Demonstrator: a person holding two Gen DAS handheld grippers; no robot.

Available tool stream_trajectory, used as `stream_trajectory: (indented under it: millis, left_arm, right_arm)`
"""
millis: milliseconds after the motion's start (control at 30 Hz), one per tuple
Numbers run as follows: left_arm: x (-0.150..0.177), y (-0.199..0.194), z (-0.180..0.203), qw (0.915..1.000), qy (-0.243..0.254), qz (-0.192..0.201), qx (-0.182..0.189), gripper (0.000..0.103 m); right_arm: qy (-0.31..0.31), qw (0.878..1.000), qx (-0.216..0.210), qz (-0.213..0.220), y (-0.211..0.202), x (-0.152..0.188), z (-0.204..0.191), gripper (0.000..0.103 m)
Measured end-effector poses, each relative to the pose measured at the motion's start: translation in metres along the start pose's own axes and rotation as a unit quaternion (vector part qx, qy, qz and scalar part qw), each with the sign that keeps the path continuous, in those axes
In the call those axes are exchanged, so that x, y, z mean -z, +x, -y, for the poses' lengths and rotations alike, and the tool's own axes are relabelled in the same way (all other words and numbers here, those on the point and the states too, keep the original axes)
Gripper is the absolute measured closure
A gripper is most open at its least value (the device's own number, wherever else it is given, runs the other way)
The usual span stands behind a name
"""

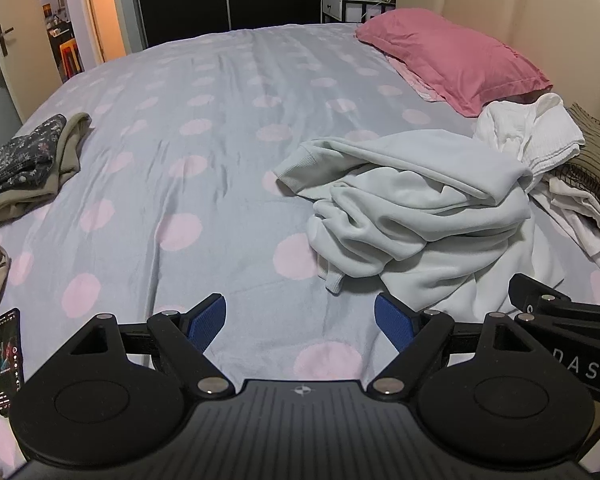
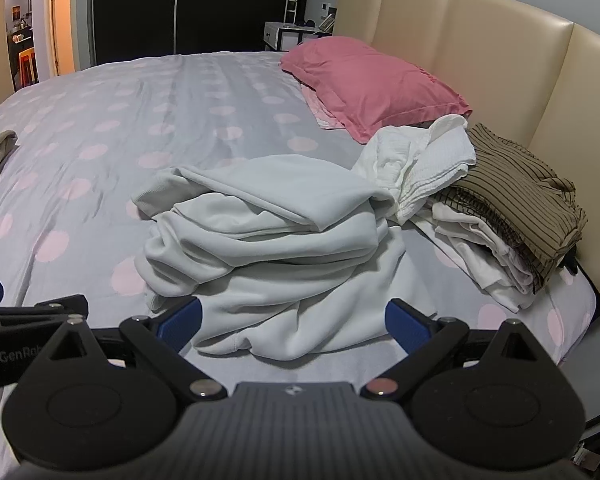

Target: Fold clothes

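Left hand-held gripper [image 1: 300,320] is wide open w/ nothing in it, just left of the crumpled pale sweatshirt [image 2: 268,232] on the bed [image 1: 204,152]. Right hand-held gripper [image 2: 294,320] is wide open too, right at the sweatshirt's near edge. Behind the sweatshirt: white cloth [image 2: 420,160], striped brown shirt [image 2: 516,192], then pink pillow [image 2: 372,80]

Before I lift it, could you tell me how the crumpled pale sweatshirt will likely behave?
The pale sweatshirt lies in deep soft folds, so it is probably floppy and will drape. Its thick-looking fabric suggests some weight. A sleeve cuff lies loose, so it may trail.
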State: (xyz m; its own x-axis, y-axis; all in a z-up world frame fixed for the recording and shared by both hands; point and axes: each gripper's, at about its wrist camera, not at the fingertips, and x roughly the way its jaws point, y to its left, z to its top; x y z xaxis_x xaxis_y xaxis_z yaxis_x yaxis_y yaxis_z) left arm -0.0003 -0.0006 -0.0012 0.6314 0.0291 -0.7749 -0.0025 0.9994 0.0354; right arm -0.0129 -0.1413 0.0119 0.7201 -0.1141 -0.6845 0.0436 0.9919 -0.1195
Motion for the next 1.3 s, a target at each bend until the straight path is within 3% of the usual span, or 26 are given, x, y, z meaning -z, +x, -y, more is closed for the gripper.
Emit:
stream_trajectory:
  millis: [1300]
  left_arm:
    - [0.0054,0.0013,0.0047,0.9999,0.011,-0.008,-0.002,0.021]
  right_arm:
    - [0.001,1.000,-0.002,-0.006,0.0011,0.0003,0.0031,0.004]
